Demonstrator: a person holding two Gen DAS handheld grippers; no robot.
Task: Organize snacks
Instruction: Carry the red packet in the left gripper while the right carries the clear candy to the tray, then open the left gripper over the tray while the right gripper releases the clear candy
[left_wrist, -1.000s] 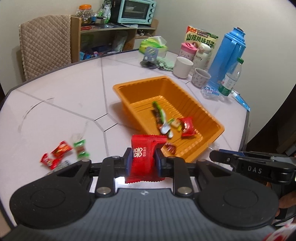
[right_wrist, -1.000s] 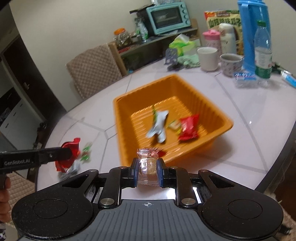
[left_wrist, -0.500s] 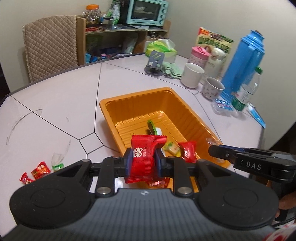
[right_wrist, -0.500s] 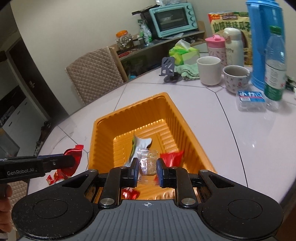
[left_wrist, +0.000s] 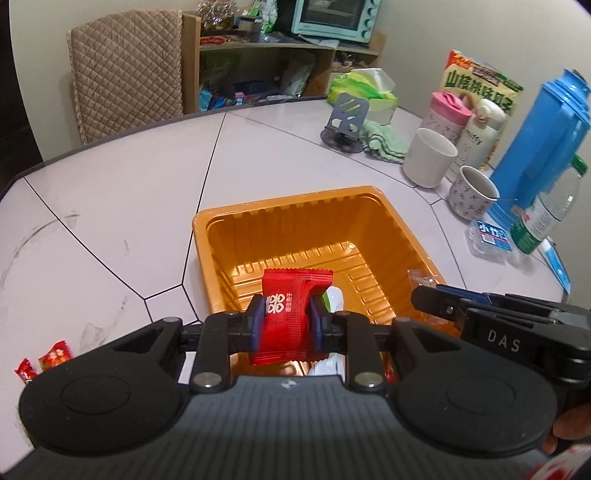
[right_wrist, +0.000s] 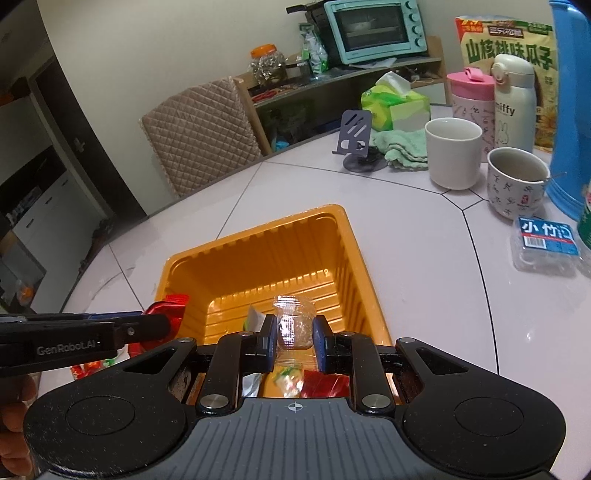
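On a pale tiled table (left_wrist: 129, 177), the orange tray (left_wrist: 280, 210) sits just ahead of both grippers. The left gripper (left_wrist: 286, 325) is clamped on a red snack packet (left_wrist: 291, 306) above the tray; the right gripper (right_wrist: 294, 341) pinches a clear-wrapped candy (right_wrist: 294, 321) over it. Loose red candies (left_wrist: 44, 363) lie left of the left gripper, mugs (right_wrist: 454, 153) far ahead to the right.

Glossy orange plastic tray (left_wrist: 229, 236) with ribbed walls sits on a smooth, shiny white table (left_wrist: 129, 206). A matt red foil-like wrapper (left_wrist: 291, 314) and a clear crinkly plastic wrapper (right_wrist: 295, 321) sit between matt black plastic grippers. Quilted beige cloth covers a chair (left_wrist: 125, 66). A fuzzy green cloth (right_wrist: 402, 149) lies beside a smooth ceramic cup (right_wrist: 454, 155).
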